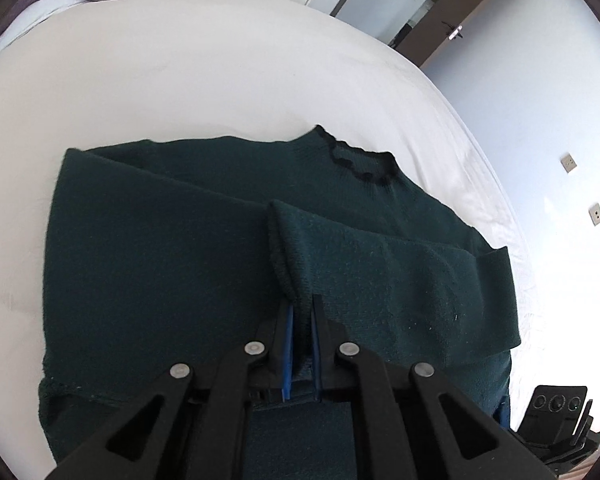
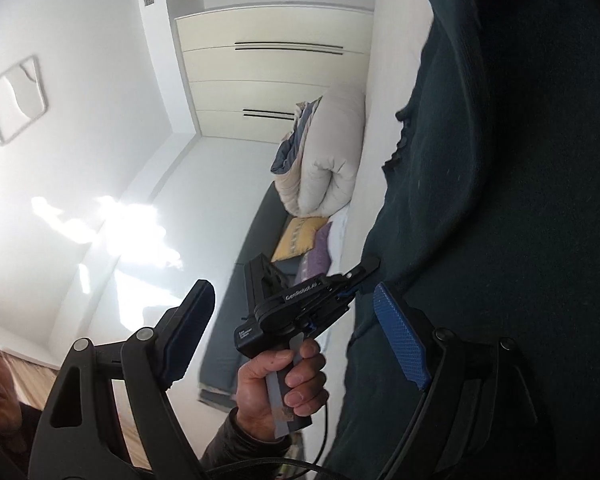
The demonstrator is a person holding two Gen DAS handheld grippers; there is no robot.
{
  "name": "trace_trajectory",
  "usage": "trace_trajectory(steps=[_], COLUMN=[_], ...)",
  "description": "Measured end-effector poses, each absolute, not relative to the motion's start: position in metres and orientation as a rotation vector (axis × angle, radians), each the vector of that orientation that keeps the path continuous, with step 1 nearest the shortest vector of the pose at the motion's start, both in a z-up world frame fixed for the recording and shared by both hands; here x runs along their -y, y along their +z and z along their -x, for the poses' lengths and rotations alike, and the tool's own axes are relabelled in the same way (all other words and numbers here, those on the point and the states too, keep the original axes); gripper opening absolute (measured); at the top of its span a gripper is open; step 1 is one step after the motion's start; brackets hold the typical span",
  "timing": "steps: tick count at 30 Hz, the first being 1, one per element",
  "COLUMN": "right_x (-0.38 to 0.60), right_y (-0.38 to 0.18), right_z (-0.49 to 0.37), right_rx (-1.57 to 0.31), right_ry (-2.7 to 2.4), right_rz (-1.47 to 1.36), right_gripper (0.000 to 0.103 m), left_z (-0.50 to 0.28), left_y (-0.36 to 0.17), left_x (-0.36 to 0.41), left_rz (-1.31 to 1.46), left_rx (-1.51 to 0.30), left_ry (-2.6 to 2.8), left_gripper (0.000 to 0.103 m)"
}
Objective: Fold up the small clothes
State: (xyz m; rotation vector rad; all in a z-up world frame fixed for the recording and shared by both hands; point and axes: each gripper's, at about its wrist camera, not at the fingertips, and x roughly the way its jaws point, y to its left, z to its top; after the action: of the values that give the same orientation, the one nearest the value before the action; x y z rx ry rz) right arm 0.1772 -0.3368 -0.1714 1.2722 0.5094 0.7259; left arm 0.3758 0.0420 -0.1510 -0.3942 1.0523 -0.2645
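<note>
Currently: dark green sweater (image 1: pixel 160 260) was spread on white bed (image 1: pixel 180 80), sleeve cuff (image 1: pixel 288 280) pinched by left gripper (image 1: pixel 303 312) at lower centre, presumably for folding. Right gripper (image 2: pixel 296 336) was held wide, nothing gripped, sweater at right of frame.

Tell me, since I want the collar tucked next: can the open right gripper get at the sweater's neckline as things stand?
Probably yes: the right gripper is open and empty, and the neckline lies uncovered on the sweater.

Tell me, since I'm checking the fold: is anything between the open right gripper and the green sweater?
Nothing visible. The right gripper stands open beside the green sweater with bare air between its fingers. The left gripper is already shut on the sleeve cuff.
</note>
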Motion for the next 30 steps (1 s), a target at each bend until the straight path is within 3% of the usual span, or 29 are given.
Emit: trace_trajectory(steps=[5,10,21,30], right_x=[0.370,0.404,0.452,0.464], right_y=[-0.138,-0.151,-0.106,-0.118], right_z=[-0.172,-0.195,-0.228,-0.320], right_rx=[-0.499,-0.624,-0.625,-0.876], right_ry=[0.533,0.289,0.216,0.231], right_rz=[-1.161,-1.199,-1.080,-0.917], right_gripper=[0.082,0.081,0.082,0.081], left_z=[-0.376,-0.379,-0.377,-0.378], left_y=[-0.166,-0.164,-0.167,-0.182], left_x=[-0.057,-0.055,-0.061,-0.065], left_rz=[0.445,0.421,0.363,0.387], left_rx=[-1.076,-1.069,-1.080,-1.013], left_ry=[-0.270,-0.272,-0.240,-0.255], left_gripper=[0.007,0.007,0.009,0.014])
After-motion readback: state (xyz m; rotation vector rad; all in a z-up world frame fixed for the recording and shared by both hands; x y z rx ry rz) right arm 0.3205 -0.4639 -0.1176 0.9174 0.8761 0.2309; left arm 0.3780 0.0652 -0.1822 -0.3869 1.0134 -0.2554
